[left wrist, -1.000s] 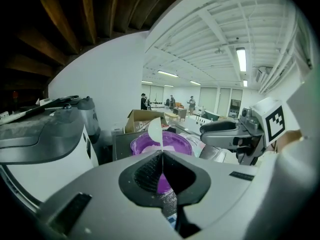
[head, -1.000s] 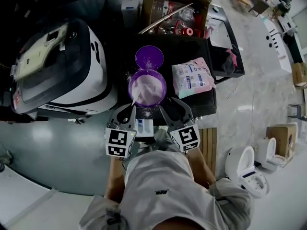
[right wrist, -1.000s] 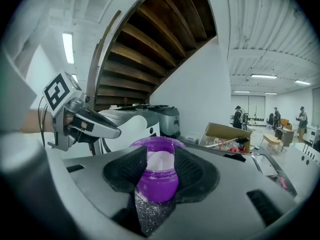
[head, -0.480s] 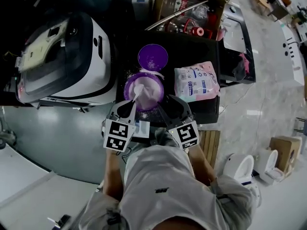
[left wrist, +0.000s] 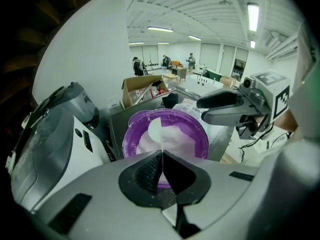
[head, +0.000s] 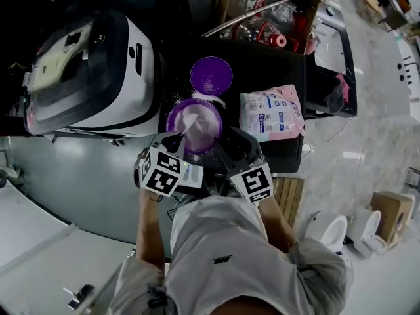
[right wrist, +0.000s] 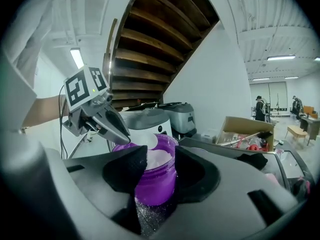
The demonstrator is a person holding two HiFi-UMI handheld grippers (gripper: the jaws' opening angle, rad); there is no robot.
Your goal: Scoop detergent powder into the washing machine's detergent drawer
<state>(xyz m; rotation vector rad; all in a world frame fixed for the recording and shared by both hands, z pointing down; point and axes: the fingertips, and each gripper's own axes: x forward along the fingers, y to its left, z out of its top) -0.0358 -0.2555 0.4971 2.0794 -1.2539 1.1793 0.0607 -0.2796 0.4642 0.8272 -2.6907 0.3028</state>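
Both grippers at the purple tub, scoop over the powder.

My left gripper (left wrist: 161, 166) is pressed together on the thin handle of the white scoop (left wrist: 155, 130). The scoop's bowl sits over the white powder (head: 202, 131) inside the purple tub (right wrist: 154, 186); can't tell if it's dug in. My right gripper (right wrist: 160, 168) clamps the tub from its near right side, one pad against each side of the wall. The tub stands upright and open on a black table (head: 262, 64). Its purple lid (head: 211, 76) lies flat just behind the tub, a pink and white bag (head: 272, 112) lies right of the tub, and the washing machine (head: 98, 71) stands left of the tub. A cardboard box (head: 272, 8) of clutter sits behind the tub, past the lid.
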